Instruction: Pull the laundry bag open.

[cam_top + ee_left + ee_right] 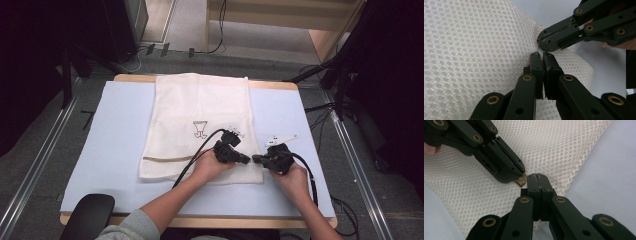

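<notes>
A white mesh bag (200, 115) lies flat on the pale blue table (115, 130), with a small black drawing (200, 129) printed on it. Both grippers meet tip to tip at its near right corner. My left gripper (246, 160) points right and is shut; in the right gripper view its tips (522, 175) pinch a small brass-coloured tab (522, 180) at the bag's edge. My right gripper (256, 159) points left, jaws closed (538, 177) on the mesh fabric (564, 147) beside the tab. In the left gripper view my left gripper (542, 55) sits just below the right gripper (541, 43) on the mesh (474, 50).
A black chair back (87, 215) rises at the table's near left edge. Bare blue tabletop lies left and right of the bag. Cables (320, 107) and metal rails (355, 165) run on the floor around the table. A wooden shelf (325, 40) stands at the far right.
</notes>
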Demonstrator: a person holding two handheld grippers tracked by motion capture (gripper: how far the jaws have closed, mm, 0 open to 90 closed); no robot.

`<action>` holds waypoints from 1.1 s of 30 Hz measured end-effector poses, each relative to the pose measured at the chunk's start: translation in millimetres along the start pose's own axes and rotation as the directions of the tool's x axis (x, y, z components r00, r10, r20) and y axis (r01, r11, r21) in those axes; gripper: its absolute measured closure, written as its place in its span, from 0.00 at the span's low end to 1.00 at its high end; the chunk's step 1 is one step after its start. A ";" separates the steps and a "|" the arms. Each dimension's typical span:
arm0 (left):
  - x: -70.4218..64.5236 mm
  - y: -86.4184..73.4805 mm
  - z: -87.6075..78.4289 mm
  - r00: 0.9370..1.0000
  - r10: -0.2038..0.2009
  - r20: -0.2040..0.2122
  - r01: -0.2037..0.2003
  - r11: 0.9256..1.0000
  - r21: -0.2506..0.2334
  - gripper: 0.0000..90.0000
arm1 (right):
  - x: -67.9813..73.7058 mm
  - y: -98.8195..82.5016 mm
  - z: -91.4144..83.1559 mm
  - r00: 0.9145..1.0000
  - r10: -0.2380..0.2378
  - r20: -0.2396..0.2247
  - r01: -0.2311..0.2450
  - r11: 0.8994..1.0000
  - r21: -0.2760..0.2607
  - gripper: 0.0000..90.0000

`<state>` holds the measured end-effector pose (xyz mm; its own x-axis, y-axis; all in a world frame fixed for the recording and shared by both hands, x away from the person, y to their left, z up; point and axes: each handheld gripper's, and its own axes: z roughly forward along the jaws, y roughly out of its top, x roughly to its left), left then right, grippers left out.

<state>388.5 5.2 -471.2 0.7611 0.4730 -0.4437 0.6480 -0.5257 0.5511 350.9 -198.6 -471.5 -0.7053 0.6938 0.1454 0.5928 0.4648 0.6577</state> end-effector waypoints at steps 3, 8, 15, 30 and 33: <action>10.2 -3.4 -13.6 0.999 -0.044 0.024 0.043 0.999 0.013 0.99 | 0.6 -0.1 0.2 1.000 0.005 0.002 -0.005 1.000 0.002 1.00; 15.0 -15.7 -42.9 1.000 -0.029 0.013 0.028 0.999 0.025 0.99 | -3.8 -1.9 0.3 0.999 0.028 -0.027 -0.028 1.000 -0.011 1.00; 30.3 -37.6 -82.3 0.999 -0.032 -0.005 0.032 0.999 0.014 0.99 | -5.5 -3.4 0.4 0.999 0.029 -0.042 -0.030 0.999 -0.023 1.00; 64.3 -95.3 -168.9 0.992 -0.119 -0.041 0.117 0.992 -0.043 0.99 | -7.9 -6.3 -0.1 0.998 0.033 -0.060 -0.036 0.999 -0.040 1.00; 72.3 -108.5 -186.4 0.986 -0.153 -0.067 0.148 0.987 -0.067 0.99 | -7.7 -6.5 -0.1 0.998 0.017 -0.057 -0.020 0.999 -0.044 1.00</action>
<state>368.0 228.2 -431.4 0.6497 0.5938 -0.4746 0.7503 -0.4010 0.5255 352.5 -207.0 -476.8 -0.7161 0.6692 0.1987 0.5890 0.4265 0.6864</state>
